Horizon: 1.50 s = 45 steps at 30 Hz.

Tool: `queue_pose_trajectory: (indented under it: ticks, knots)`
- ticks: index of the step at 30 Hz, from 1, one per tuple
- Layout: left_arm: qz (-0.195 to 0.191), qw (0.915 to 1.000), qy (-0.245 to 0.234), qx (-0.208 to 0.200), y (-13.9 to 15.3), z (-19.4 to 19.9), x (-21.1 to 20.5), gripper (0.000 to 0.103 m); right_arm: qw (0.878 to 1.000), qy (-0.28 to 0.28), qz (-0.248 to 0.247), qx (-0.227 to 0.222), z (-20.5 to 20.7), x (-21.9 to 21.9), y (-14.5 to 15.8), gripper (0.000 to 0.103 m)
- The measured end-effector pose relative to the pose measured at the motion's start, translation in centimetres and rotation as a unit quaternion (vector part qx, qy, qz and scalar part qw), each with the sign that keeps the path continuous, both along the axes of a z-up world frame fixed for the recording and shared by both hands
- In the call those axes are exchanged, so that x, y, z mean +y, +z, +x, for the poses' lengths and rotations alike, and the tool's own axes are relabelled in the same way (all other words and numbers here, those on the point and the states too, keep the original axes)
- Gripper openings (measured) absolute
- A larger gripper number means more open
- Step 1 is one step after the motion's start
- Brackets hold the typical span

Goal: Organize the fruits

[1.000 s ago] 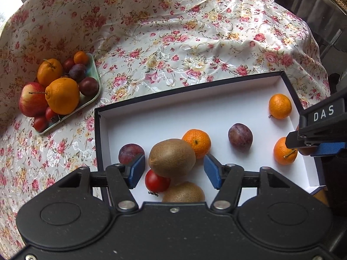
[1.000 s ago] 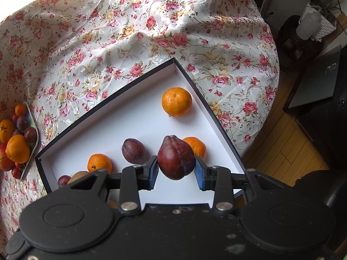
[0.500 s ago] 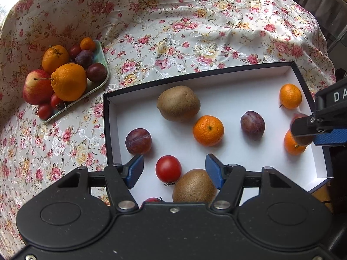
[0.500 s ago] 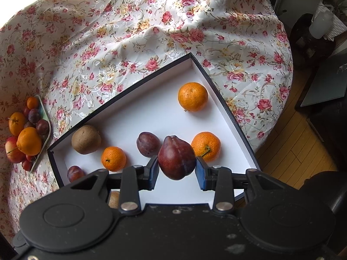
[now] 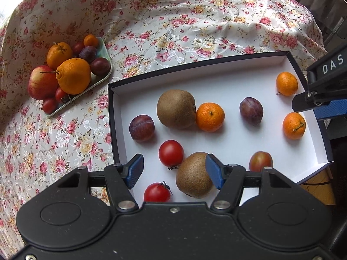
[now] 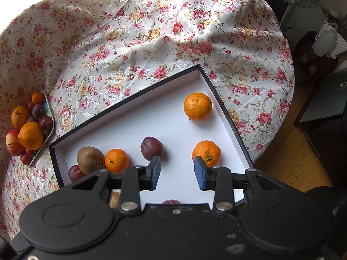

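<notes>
Both the left gripper (image 5: 174,171) and right gripper (image 6: 177,172) gape wide, empty, above the shallow white black-rimmed box (image 5: 256,136). A reddish plum (image 6: 171,202) lies half hidden under the right gripper's body; more fruit fills the pale green tray (image 5: 102,73) far left.

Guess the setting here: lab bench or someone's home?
Likely a home dining or living room: round table under a floral tablecloth, wooden plank floor, and a small green tray of mixed fruit.

Floral tablecloth (image 6: 151,32) drapes above wooden floor (image 6: 288,151).
</notes>
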<state>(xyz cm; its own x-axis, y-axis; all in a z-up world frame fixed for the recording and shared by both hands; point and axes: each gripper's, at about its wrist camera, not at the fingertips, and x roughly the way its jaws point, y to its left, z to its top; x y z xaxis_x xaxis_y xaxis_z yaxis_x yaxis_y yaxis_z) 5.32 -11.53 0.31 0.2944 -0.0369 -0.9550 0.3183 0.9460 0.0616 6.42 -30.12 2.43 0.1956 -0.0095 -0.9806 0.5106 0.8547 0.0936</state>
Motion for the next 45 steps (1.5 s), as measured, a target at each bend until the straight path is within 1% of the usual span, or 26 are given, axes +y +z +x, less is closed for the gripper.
queue_pose_trajectory:
  ticks: [4, 9, 15, 20, 25, 29, 33, 36, 38, 41, 43, 45]
  knots:
    - [-0.004, 1.0, 0.006, -0.001, 0.2, -0.7, 0.4, 0.066, 1.0, 0.019, -0.013, -0.007, -0.5, 0.7, 0.4, 0.037]
    - [-0.014, 0.9997, 0.021, -0.002, 0.6, -2.2, 1.2, 0.066, 0.998, 0.044, -0.023, -0.023, -2.4, 1.9, 0.9, 0.037]
    - [-0.019, 0.9993, 0.031, -0.001, 0.7, -4.6, 2.8, 0.066, 0.999, 0.033, -0.018, -0.036, -5.2, 2.6, 1.0, 0.037]
    - [-0.029, 0.9987, 0.041, -0.001, 1.2, -5.5, 4.1, 0.066, 0.999, 0.027, -0.036, -0.026, -6.4, 3.5, 0.6, 0.037]
    - [-0.04, 0.9983, 0.043, -0.004, 1.7, -5.8, 4.7, 0.066, 0.998, 0.035, -0.054, -0.008, -7.7, 4.5, 0.0, 0.037]
    - [-0.052, 0.9977, 0.043, -0.005, 2.0, -6.0, 5.0, 0.066, 0.997, 0.041, -0.06, -0.013, -8.8, 5.2, 0.2, 0.037]
    - [-0.055, 0.9975, 0.044, 0.0, 1.9, -6.1, 5.1, 0.066, 0.996, 0.044, -0.067, -0.031, -9.8, 5.7, 0.8, 0.037]
    - [-0.062, 0.997, 0.045, 0.006, 1.6, -6.1, 5.1, 0.066, 0.996, 0.044, -0.056, -0.06, -10.3, 5.8, 1.6, 0.037]
    - [-0.065, 0.9967, 0.048, 0.009, 1.5, -6.1, 5.2, 0.066, 0.994, 0.041, -0.063, -0.074, -10.4, 6.0, 2.1, 0.037]
    - [-0.064, 0.9963, 0.056, 0.01, 1.3, -6.0, 5.3, 0.066, 0.993, 0.049, -0.083, -0.066, -10.0, 6.6, 1.9, 0.037]
    - [-0.062, 0.9961, 0.061, 0.011, 1.2, -5.8, 5.4, 0.066, 0.994, 0.059, -0.077, -0.054, -9.7, 6.8, 1.4, 0.037]
    - [-0.061, 0.9957, 0.068, 0.011, 1.0, -5.6, 5.6, 0.066, 0.995, 0.064, -0.06, -0.047, -9.5, 6.8, 1.0, 0.037]
